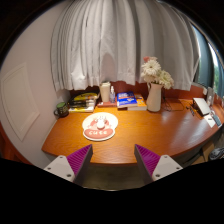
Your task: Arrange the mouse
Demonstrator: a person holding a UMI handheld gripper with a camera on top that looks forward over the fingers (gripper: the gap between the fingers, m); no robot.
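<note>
My gripper [112,160] is open and empty, held above the near edge of a wooden desk [130,140]. Its two fingers with purple pads [76,158] stand wide apart with only bare desk between them. Just beyond the fingers lies a round red-and-white mat [100,124]. I cannot make out a mouse clearly; a small pale thing [213,117] lies at the desk's far right end, too small to tell.
A white vase of pale flowers [154,88] stands at the back right of the desk. Stacked books [84,101] and a blue book [128,100] lie along the back. A laptop-like device [203,105] sits at the right. White curtains [120,40] hang behind.
</note>
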